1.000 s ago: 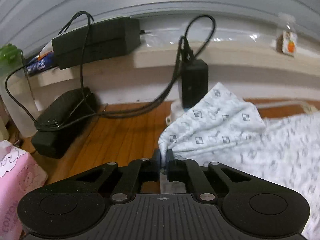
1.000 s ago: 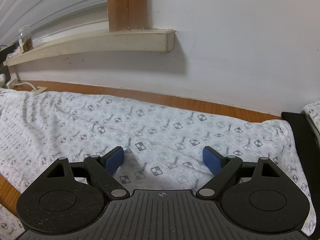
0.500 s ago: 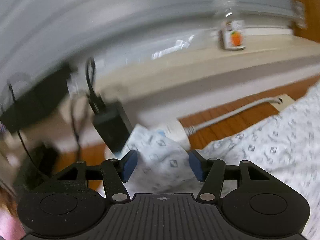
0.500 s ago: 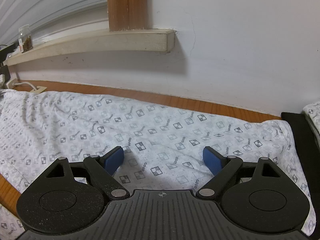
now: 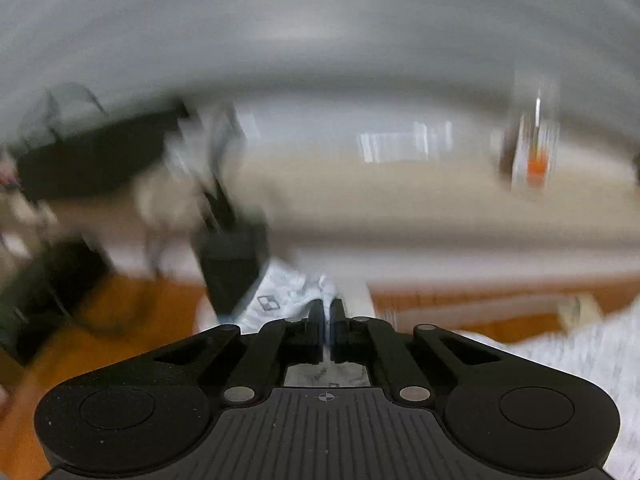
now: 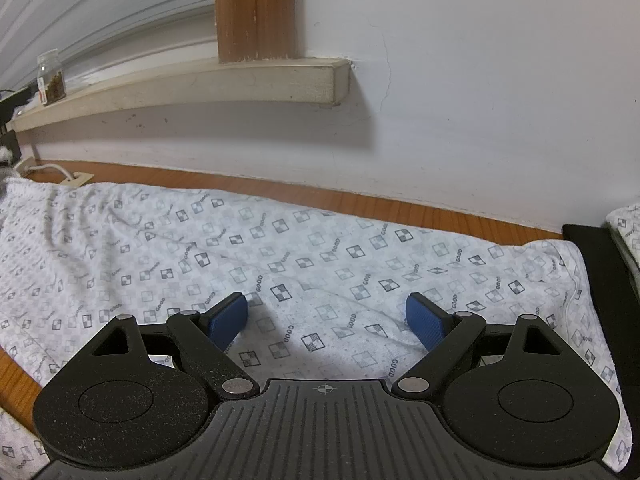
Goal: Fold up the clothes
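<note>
In front of me a white wall (image 6: pixel 480 100) rises from the wooden floor (image 6: pixel 280 190), cracked just right of the pale ledge (image 6: pixel 200 88) that runs along it. A brown wooden post (image 6: pixel 256 8) stands on the ledge's right end, with grey slats (image 6: pixel 100 8) to its left. Below the ledge's left end, a white socket (image 6: pixel 80 179) lies on the floor.

Blurred black adapter (image 5: pixel 230 264) crowds the left; wall (image 6: pixel 480 100) & ledge (image 6: pixel 180 88) block beyond cloth (image 6: pixel 280 248).

Garment (image 6: pixel 304 248) on floor (image 6: pixel 400 204), below ledge (image 6: pixel 192 88)
</note>
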Action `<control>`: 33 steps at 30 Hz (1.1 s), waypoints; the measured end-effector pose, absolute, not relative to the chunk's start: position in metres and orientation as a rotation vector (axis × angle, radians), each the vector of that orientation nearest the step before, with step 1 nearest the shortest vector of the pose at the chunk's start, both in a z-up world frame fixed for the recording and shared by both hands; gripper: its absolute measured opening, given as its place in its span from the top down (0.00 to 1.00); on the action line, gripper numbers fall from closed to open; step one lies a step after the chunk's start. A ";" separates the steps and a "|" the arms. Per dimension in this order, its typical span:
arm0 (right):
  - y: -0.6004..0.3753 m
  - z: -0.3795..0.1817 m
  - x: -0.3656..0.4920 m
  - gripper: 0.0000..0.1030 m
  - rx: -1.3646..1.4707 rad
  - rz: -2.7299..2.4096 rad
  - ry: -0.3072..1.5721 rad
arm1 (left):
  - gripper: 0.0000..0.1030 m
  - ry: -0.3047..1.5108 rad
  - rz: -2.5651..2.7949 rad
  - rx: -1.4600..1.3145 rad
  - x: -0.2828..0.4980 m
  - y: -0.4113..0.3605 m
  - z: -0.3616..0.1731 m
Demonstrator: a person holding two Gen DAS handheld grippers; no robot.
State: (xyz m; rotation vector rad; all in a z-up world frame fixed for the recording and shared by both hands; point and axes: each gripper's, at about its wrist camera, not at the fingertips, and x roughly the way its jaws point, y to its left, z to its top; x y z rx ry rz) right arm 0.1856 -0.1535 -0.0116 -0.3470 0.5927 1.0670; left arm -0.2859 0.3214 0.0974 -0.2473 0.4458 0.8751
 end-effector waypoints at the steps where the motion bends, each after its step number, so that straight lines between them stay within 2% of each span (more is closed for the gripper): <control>1: -0.153 -0.012 0.185 0.17 -0.347 1.067 0.593 | 0.97 0.382 0.897 -0.237 -0.293 0.319 0.107; 2: -0.153 -0.012 0.185 0.17 -0.347 1.067 0.593 | 0.97 0.338 0.918 -0.242 -0.297 0.321 0.113; 7: -0.153 -0.011 0.184 0.17 -0.346 1.067 0.594 | 0.96 0.397 0.937 -0.230 -0.282 0.335 0.104; 9: -0.153 -0.011 0.184 0.17 -0.345 1.067 0.595 | 0.87 0.415 0.949 -0.232 -0.280 0.335 0.096; 12: -0.153 -0.011 0.185 0.17 -0.345 1.066 0.595 | 0.79 0.419 0.953 -0.229 -0.281 0.329 0.089; 13: -0.153 -0.011 0.185 0.17 -0.345 1.066 0.595 | 0.68 0.421 0.951 -0.224 -0.281 0.326 0.087; 15: -0.153 -0.011 0.185 0.17 -0.345 1.065 0.596 | 0.58 0.436 0.905 -0.176 -0.280 0.315 0.084; 18: -0.154 -0.010 0.185 0.17 -0.346 1.066 0.599 | 0.56 0.509 0.806 -0.093 -0.267 0.294 0.077; 19: -0.154 -0.010 0.185 0.17 -0.346 1.066 0.599 | 0.47 0.536 0.768 -0.068 -0.262 0.286 0.073; 21: -0.154 -0.010 0.185 0.17 -0.346 1.066 0.600 | 0.39 0.590 0.701 -0.009 -0.250 0.275 0.063; 26: -0.154 -0.010 0.185 0.17 -0.346 1.068 0.600 | 0.39 0.696 0.625 0.103 -0.229 0.268 0.040; 27: -0.154 -0.010 0.185 0.17 -0.346 1.068 0.600 | 0.46 0.708 0.623 0.116 -0.227 0.269 0.037; 28: -0.154 -0.010 0.186 0.17 -0.346 1.068 0.600 | 0.66 0.719 0.650 0.124 -0.225 0.271 0.037; 30: -0.154 -0.010 0.185 0.17 -0.346 1.067 0.600 | 0.94 0.699 0.737 0.099 -0.227 0.282 0.042; 33: -0.154 -0.010 0.185 0.17 -0.346 1.066 0.600 | 0.93 0.663 0.823 0.090 -0.228 0.288 0.049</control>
